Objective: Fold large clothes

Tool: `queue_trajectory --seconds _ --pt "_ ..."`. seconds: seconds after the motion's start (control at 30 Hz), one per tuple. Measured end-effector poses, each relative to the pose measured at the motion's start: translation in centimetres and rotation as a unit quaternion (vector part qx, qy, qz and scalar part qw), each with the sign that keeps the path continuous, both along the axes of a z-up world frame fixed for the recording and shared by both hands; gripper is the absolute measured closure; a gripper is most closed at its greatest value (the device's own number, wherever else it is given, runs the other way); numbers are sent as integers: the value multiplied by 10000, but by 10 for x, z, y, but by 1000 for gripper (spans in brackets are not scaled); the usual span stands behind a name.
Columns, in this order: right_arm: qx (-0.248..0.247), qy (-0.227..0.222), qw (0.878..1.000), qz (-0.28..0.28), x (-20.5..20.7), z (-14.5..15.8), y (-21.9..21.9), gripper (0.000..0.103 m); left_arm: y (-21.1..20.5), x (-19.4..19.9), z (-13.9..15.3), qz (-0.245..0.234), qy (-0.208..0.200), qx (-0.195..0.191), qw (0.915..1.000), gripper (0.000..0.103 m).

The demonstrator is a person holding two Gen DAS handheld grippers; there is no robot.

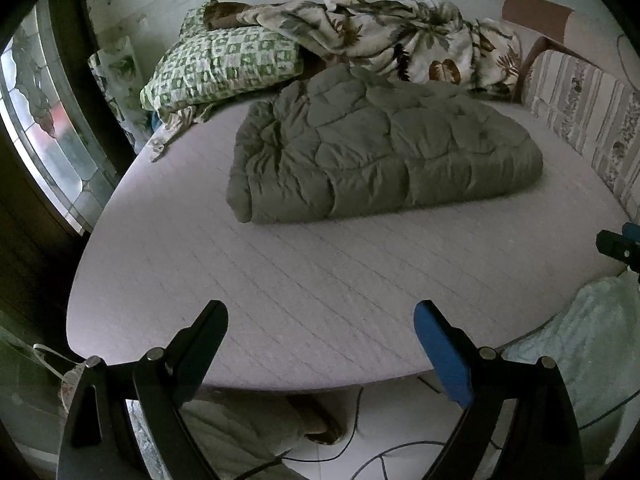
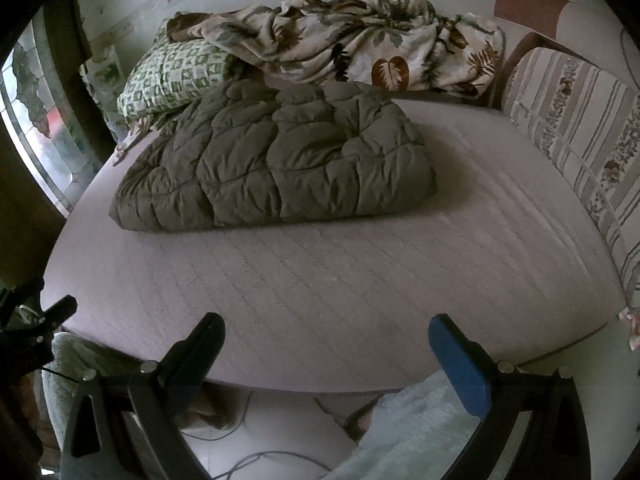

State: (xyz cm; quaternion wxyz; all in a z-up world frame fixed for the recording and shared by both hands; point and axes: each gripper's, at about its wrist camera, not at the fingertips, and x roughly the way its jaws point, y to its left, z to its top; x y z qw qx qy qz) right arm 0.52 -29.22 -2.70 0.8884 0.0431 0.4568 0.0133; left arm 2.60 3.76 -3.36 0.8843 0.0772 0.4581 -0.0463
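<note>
Both sets of jaws stand spread wide and hold nothing. The left gripper [image 1: 320, 320] and the right gripper [image 2: 326, 334] hover over the near edge of the mattress [image 1: 304, 280], side by side, each showing at the border of the other's view.

The likely trouble is the bulk of the olive quilted comforter [image 2: 276, 160]. It lies well ahead of both jaws, apart from them, toward the far half of the bed. It is a shade right of centre for the left jaws and a shade left for the right. It looks thick and puffy, already bundled into layers, so a pinch could catch only the top layer and let the rest slide, or the jaws could fail to close around a fold. A long reach across bare mattress also invites dragging the whole bundle rather than lifting an edge.

Beyond it, a leaf-print blanket [image 2: 360, 46] and a green checked pillow [image 1: 216, 66] lie just behind, touching or nearly so; a careless grab at the far edge could snag them.
</note>
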Motion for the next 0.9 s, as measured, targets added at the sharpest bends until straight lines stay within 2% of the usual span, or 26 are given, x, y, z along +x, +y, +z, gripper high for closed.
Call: queue_trajectory --seconds 0.43,0.9 --pt "-225 -166 9995 146 -24 17 6 0 -4 -12 6 -21 15 -89 10000 9" --pt "-207 -124 9997 90 -28 16 2 0 -10 -13 5 -43 63 -100 9999 9"
